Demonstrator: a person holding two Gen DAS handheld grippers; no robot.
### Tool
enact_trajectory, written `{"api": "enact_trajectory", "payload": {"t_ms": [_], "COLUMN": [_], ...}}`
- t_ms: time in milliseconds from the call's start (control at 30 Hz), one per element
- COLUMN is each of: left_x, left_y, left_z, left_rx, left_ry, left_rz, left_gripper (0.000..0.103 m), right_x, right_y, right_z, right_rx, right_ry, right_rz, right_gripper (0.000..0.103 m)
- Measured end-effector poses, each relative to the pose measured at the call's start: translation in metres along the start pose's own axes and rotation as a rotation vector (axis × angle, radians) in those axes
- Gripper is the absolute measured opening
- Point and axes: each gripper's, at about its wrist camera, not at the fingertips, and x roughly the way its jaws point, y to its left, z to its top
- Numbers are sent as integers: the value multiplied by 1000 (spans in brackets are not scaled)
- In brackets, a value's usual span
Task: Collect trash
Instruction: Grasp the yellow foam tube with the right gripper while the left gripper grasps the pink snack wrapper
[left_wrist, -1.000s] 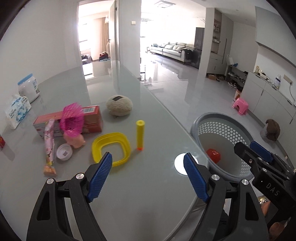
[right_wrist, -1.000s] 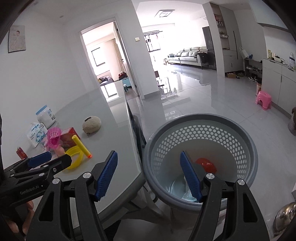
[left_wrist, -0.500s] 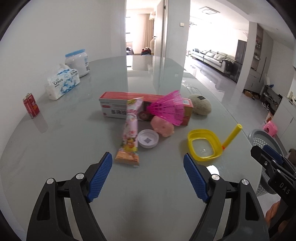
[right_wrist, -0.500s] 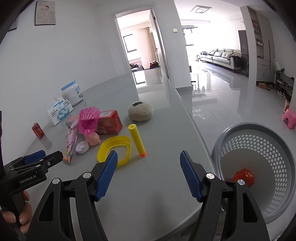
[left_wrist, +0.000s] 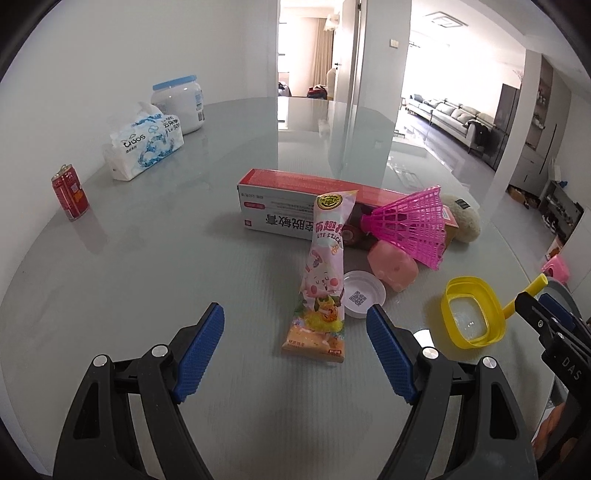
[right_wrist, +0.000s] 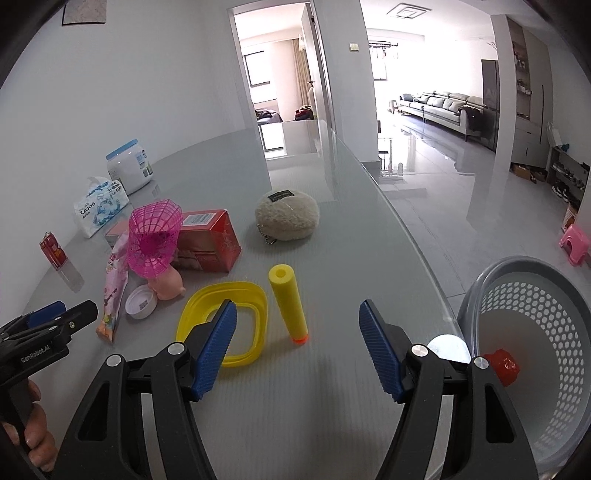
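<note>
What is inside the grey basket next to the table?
In the right wrist view, the grey basket holds one red crumpled piece near its bottom. The right gripper's arm and the picture's edge cover part of the inside, so anything else there cannot be seen.

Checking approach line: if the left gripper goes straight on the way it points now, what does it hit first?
Most likely the pink snack packet, lying on the table centred ahead of the open left gripper. Its near end sits just beyond the fingertips; depth is unclear, so bare tabletop could come first.
</note>
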Motion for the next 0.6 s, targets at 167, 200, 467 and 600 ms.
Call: {"api": "enact_trajectory", "payload": {"t_ms": [167,200,467,600], "left_x": [14,15,23,26], "left_y": [-1,-2,-1,1], "left_z": [5,4,5,5], "left_rx": [4,3,-8,-14], "left_ry": [16,19,32,39], "left_rz": [-6,-8,-16,-16], "left_gripper": [78,78,78,78], "right_x": [10,12,17,16], "right_y": [-1,-1,4,8], "right_z": [3,4,4,4], "right_rx": [2,0,-29,-48], "right_ry": [26,31,47,41], "right_rz": [-2,-4,8,15], "right_gripper": [53,49,22,14]}}
